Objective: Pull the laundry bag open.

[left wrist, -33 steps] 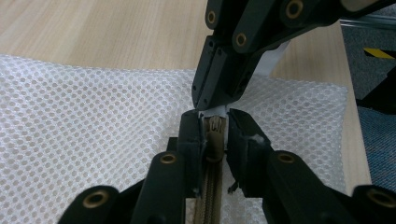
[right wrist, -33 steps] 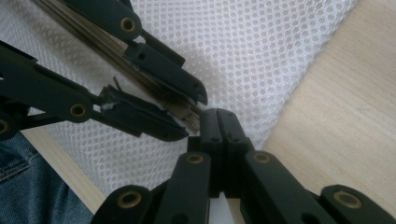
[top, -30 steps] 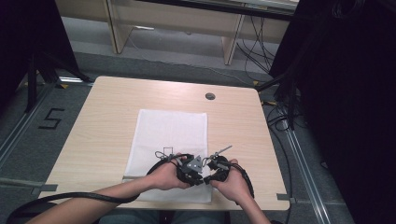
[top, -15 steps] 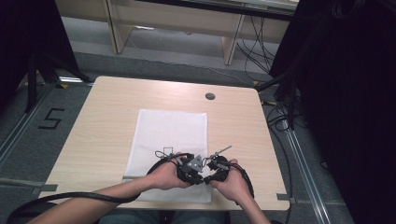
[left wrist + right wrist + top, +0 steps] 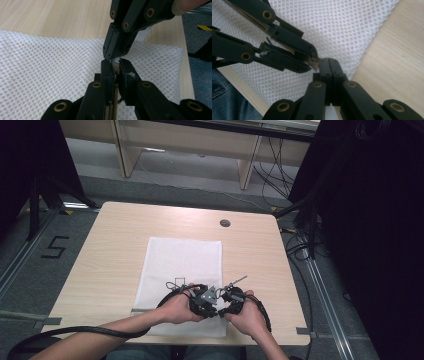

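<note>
Both claws meet tip to tip over the near edge of the white mesh cloth (image 5: 180,270), close to the desk's (image 5: 115,245) near edge, likely so a small piece can be worked between them above a soft surface. The left claw (image 5: 115,65) is nearly closed on a thin brownish strip (image 5: 115,100), its jaws having just narrowed; the right claw (image 5: 329,65) is fully closed, pinching something small and white. No readable label shows; a "5" (image 5: 54,247) is marked on the floor at the left.
</note>
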